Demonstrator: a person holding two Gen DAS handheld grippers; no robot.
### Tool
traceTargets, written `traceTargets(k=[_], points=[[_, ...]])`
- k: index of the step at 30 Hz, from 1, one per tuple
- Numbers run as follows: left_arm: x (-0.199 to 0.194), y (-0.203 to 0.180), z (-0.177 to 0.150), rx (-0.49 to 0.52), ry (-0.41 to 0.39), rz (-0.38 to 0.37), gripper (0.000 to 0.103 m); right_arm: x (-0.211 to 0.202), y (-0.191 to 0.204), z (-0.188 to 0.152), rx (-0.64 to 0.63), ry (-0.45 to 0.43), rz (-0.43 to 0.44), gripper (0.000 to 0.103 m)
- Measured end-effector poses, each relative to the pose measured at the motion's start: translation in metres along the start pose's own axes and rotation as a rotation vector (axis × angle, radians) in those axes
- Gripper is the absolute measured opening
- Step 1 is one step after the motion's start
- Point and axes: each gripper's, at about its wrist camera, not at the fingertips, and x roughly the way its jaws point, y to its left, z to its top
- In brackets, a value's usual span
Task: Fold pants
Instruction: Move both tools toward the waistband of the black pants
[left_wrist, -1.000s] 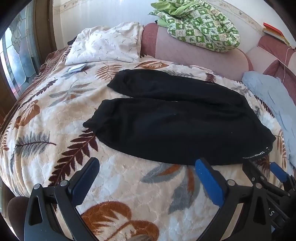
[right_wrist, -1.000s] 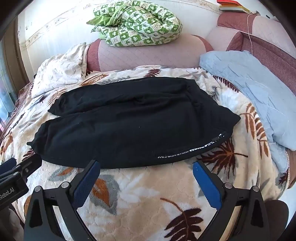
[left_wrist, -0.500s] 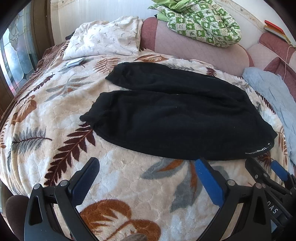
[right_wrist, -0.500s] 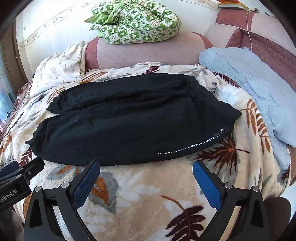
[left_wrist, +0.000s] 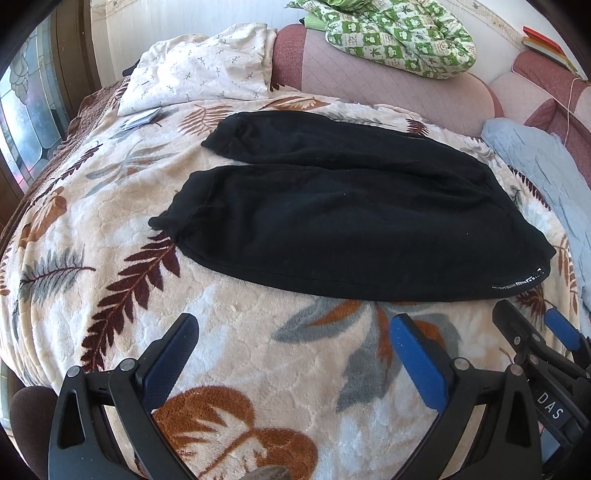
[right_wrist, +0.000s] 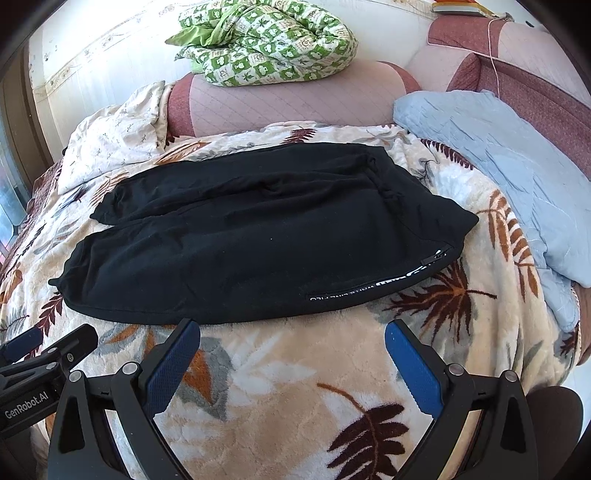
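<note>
Black pants (left_wrist: 351, 221) lie flat on a leaf-patterned blanket (left_wrist: 240, 350), legs pointing left and waistband at the right; they also show in the right wrist view (right_wrist: 258, 236). A white-lettered zipper strip (right_wrist: 380, 284) runs along the near right edge. My left gripper (left_wrist: 293, 339) is open and empty, just short of the pants' near edge. My right gripper (right_wrist: 291, 343) is open and empty, just short of the near edge toward the waist. The right gripper also shows at the left wrist view's lower right (left_wrist: 535, 339).
A floral pillow (left_wrist: 199, 74) lies at the back left. A green checked quilt (right_wrist: 266, 40) sits on the pink headboard cushion (right_wrist: 288, 99). A light blue quilt (right_wrist: 509, 177) lies at the right. A small card (left_wrist: 142, 118) lies near the pillow.
Both grippers have moved a little forward and lower toward the pants' near edge. The pants have not moved. Both stay open.
</note>
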Motion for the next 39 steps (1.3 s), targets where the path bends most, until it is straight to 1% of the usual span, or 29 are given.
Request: traceTargets(k=[10,20,27,32,39], points=[[0.018,-0.002,-0.008,0.005,0.057,0.007,0.103,0.008,0.0,-0.004,-0.004,0.031,0.005,0.102],[0.037,0.003,-0.015,-0.01,0.116,0.021,0.103,0.028,-0.006,-0.015,0.002,0.114,-0.001,0.102],[0.041,0.002,-0.015,-0.005,0.114,0.032,0.103,0.032,-0.006,-0.016,0.001,0.12,-0.004,0.102],[0.043,0.0,-0.016,0.003,0.109,0.038,0.103,0.039,-0.005,-0.018,-0.008,0.149,-0.007,0.102],[0.045,-0.001,-0.018,-0.001,0.103,0.047,0.103,0.045,-0.005,-0.023,-0.018,0.163,-0.009,0.102]])
